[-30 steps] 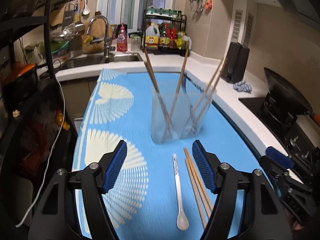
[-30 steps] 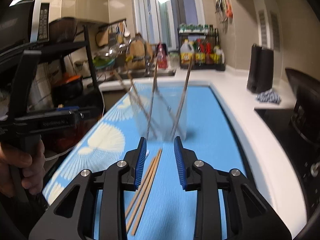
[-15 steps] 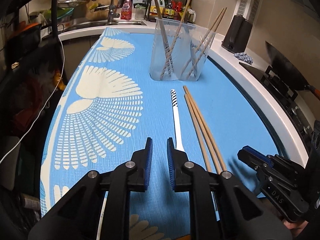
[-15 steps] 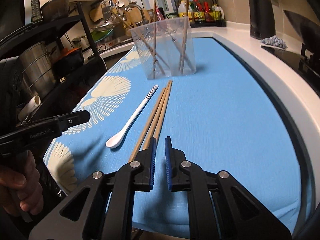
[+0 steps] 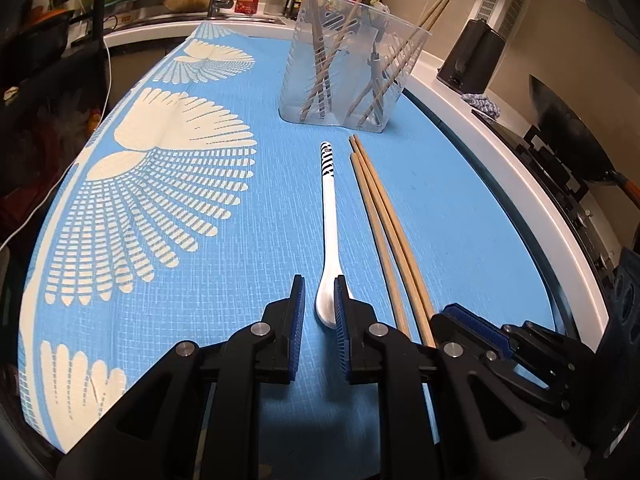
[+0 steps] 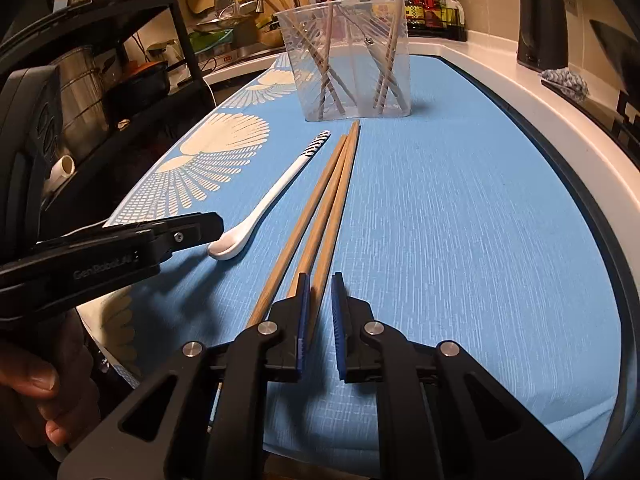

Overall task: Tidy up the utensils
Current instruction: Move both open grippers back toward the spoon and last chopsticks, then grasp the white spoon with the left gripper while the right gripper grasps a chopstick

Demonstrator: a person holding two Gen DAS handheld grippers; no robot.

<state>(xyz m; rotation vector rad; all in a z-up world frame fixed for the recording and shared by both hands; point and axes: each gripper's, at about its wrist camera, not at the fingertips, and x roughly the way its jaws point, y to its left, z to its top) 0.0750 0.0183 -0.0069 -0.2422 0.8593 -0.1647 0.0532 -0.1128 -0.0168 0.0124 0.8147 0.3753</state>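
A white spoon with a striped handle lies on the blue mat, bowl end nearest me; it also shows in the right wrist view. Three wooden chopsticks lie beside it, to its right, and show in the right wrist view. A clear plastic cup holding several chopsticks stands beyond them. My left gripper is narrowly open, its fingers on either side of the spoon's bowl. My right gripper is narrowly open around the near end of the rightmost chopstick.
A black rack with pots stands at the left. A sink and bottle rack are at the back. A black kettle, a cloth and a wok on the stove lie to the right, past the white counter edge.
Both grippers narrowed from wide open, pulled back and lowered toward the mat. The left now straddles the spoon's bowl; the right straddles a chopstick end.
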